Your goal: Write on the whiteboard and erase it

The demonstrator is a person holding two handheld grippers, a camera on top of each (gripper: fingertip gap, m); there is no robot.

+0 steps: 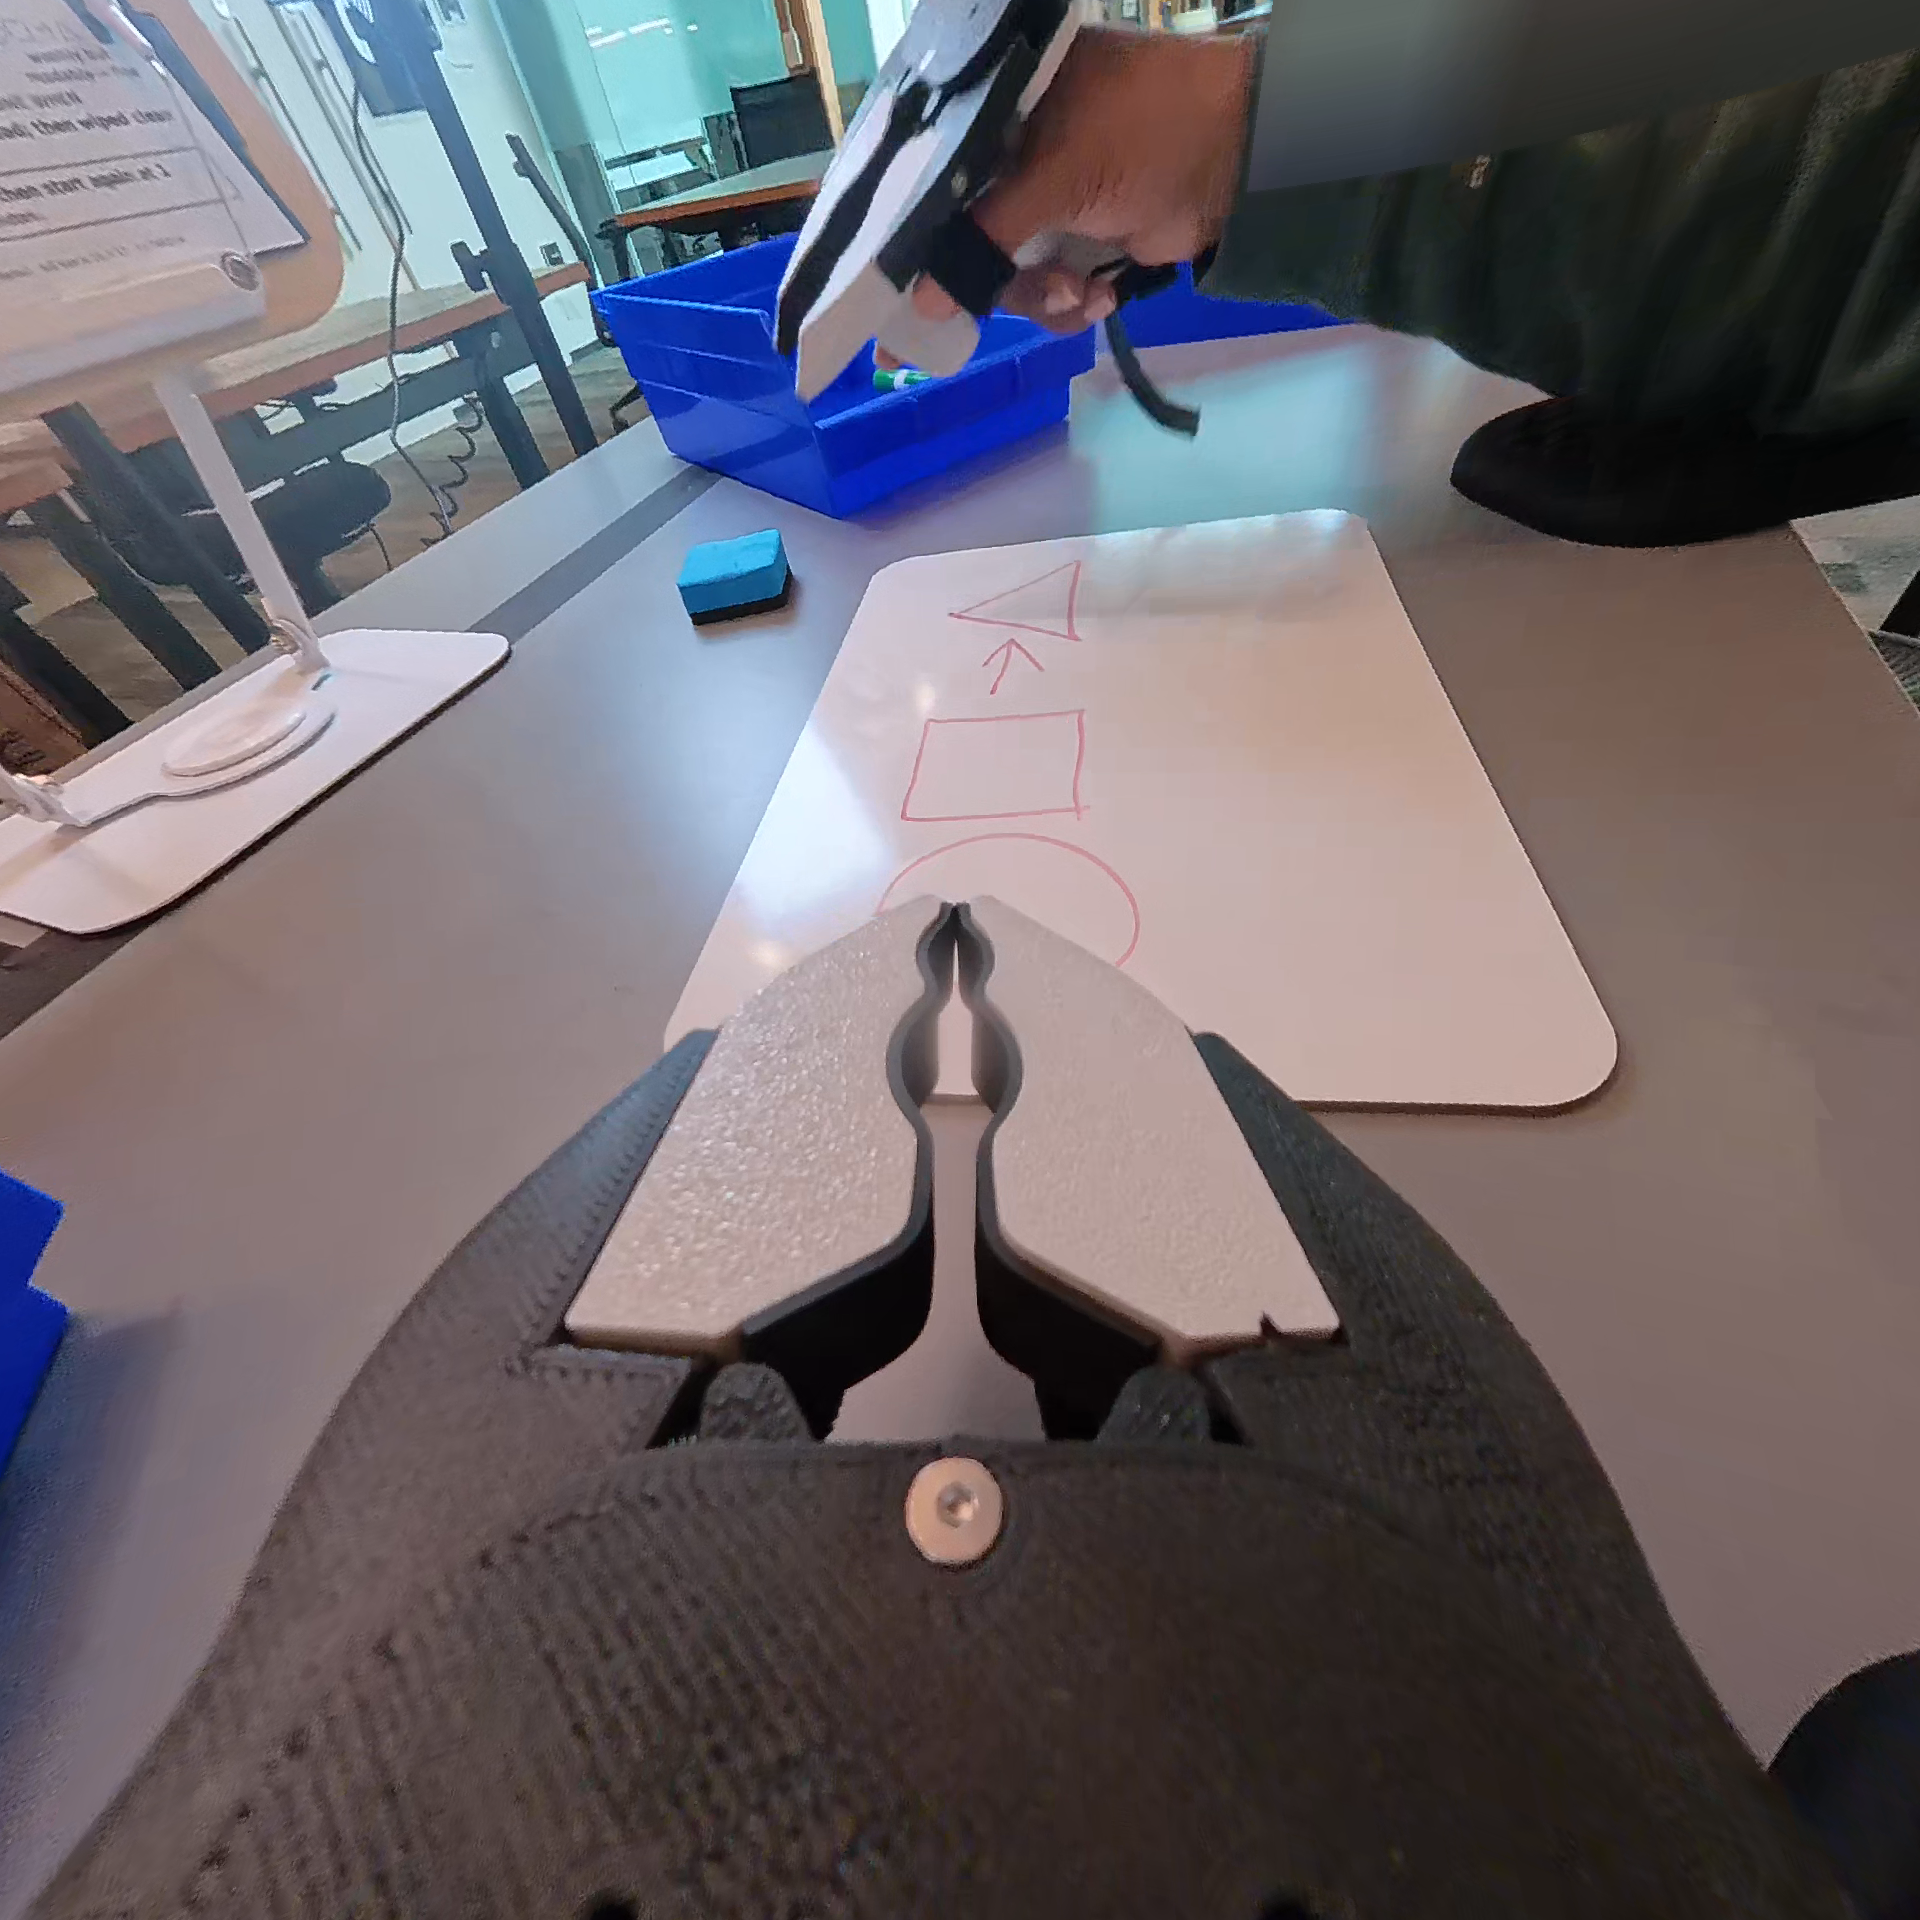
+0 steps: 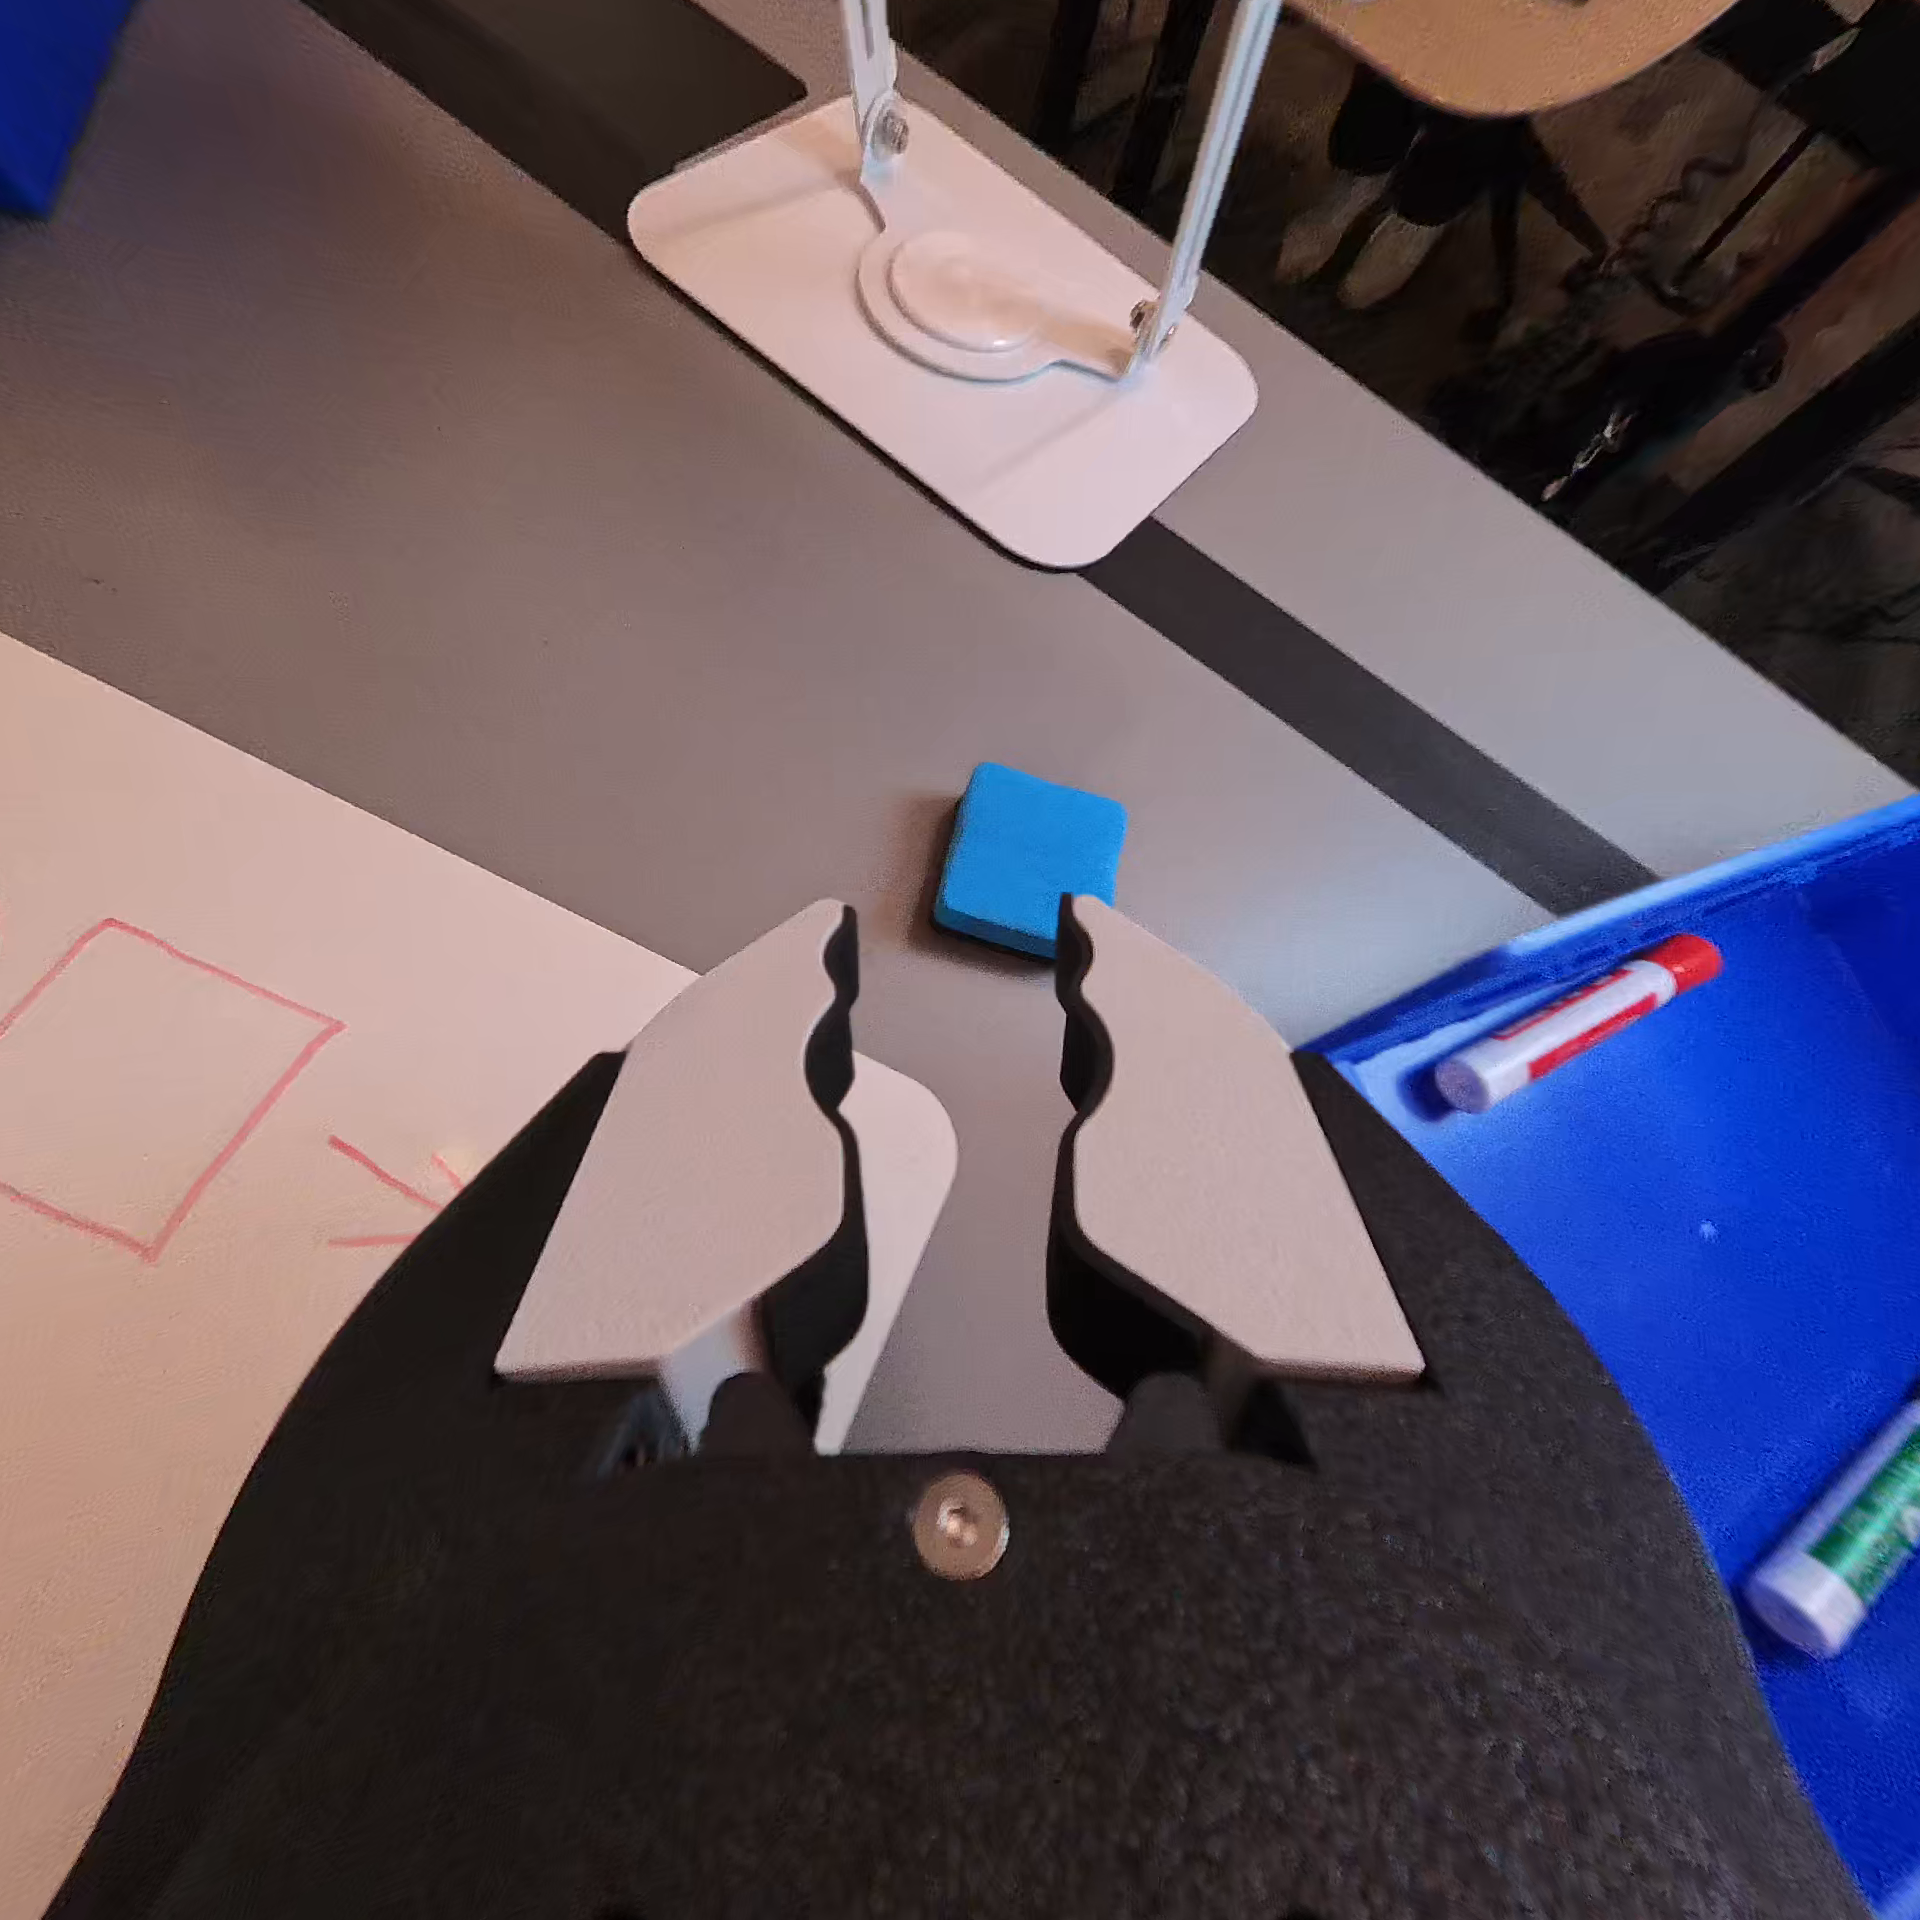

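Looking along the left gripper, one sees its two fingers pressed together at the tips with nothing between them, low over the near end of the whiteboard. Only this view shows the whole board: it lies flat on the grey table and carries a red circle, partly hidden by the fingertips, then a square, a small arrow and a triangle farther away. Beyond the board's far left corner the blue eraser lies on the table, apart from the board. Behind it stands a blue bin, and above the bin a hand holds the right gripper, tilted downward.

The right wrist view shows what the first does not. The right gripper has its fingers apart and holds nothing; the eraser lies just ahead of the fingertips, on the table below them. Inside the bin, at the right, lie a red marker and a green marker. Farther off stands a white stand with thin legs.

A dark strip runs across the table. In the left wrist view, the room behind has other desks, a glass wall and a paper sheet on the stand.
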